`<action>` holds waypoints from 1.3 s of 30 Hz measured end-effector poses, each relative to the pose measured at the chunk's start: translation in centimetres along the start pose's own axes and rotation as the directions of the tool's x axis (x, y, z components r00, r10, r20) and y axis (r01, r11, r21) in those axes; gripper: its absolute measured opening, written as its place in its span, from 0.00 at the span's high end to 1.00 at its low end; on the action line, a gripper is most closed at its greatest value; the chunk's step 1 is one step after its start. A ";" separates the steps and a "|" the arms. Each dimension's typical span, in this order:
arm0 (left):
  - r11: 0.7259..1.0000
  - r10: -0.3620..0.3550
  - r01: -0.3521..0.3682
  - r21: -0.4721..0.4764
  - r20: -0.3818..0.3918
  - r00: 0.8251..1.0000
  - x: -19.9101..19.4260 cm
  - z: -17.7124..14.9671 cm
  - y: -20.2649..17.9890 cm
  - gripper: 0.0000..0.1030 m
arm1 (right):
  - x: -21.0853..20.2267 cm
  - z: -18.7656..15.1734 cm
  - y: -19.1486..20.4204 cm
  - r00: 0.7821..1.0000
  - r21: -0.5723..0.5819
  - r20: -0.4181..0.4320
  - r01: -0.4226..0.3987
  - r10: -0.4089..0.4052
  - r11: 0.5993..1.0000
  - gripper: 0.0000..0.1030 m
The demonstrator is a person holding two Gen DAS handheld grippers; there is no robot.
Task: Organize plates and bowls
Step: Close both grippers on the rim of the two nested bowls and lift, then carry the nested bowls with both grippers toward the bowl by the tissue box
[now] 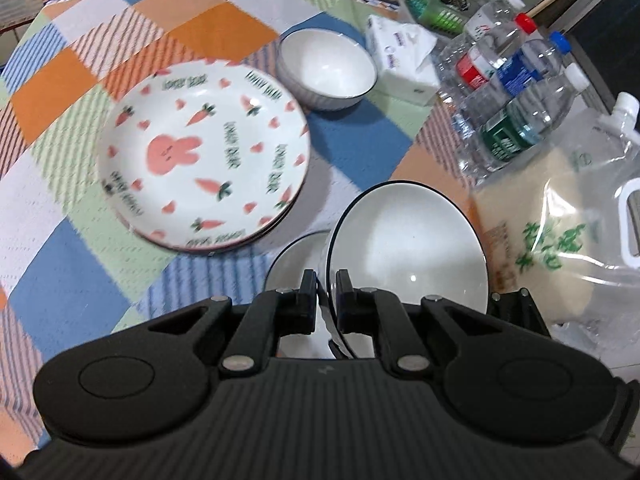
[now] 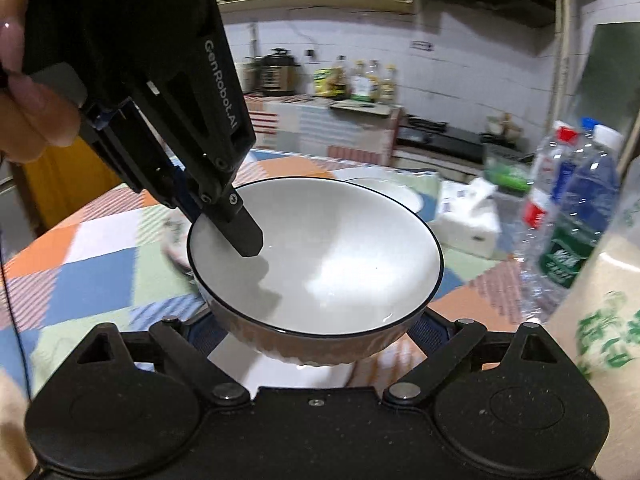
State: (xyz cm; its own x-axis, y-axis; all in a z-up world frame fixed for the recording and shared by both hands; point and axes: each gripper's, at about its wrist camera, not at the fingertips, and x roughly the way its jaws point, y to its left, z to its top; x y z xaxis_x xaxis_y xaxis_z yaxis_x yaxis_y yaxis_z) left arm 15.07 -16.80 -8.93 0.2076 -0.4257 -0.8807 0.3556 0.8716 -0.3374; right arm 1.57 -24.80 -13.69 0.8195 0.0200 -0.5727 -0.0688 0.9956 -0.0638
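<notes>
My left gripper (image 1: pixel 325 280) is shut on the rim of a white bowl with a dark rim (image 1: pixel 408 248) and holds it tilted above the table. A second white bowl (image 1: pixel 296 256) lies just under it. In the right wrist view the left gripper (image 2: pixel 250 236) pinches the held bowl (image 2: pixel 340 260) at its left rim. My right gripper's fingers are hidden under that bowl. A third bowl (image 1: pixel 326 68) stands at the back, also in the right wrist view (image 2: pixel 384 190). Stacked carrot-and-rabbit plates (image 1: pixel 204 156) lie at centre left.
A checked cloth (image 1: pixel 80 240) covers the round table. A tissue pack (image 1: pixel 404 56) lies beside the far bowl. Several water bottles (image 1: pixel 516 92) stand at the right, with a large clear bag of rice (image 1: pixel 560 220) at the right edge.
</notes>
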 end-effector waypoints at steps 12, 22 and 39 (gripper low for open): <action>0.993 0.101 -0.099 0.070 -0.028 0.994 1.7 -2.2 0.1 0.93 | 0.8 -1.5 1.0 0.994 -0.013 -0.069 -0.089 0.088 0.996 0.06; 0.975 0.194 -0.188 0.119 -0.036 0.980 3.2 -2.4 -0.4 0.92 | 0.7 -1.6 1.7 0.993 -0.042 -0.098 -0.072 0.068 0.997 0.06; 0.965 0.230 -0.227 0.131 -0.015 0.973 4.9 -3.0 -0.5 0.90 | 1.3 -1.4 1.2 0.988 -0.021 -0.143 -0.062 0.059 0.998 0.02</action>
State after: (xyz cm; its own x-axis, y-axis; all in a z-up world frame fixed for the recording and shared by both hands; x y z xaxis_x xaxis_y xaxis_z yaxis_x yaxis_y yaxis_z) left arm 13.18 -18.62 -14.03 0.2702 -0.2096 -0.9397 0.4158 0.9057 -0.0825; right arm 1.75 -23.67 -15.61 0.7243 0.0651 -0.6864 -0.1320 0.9902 -0.0454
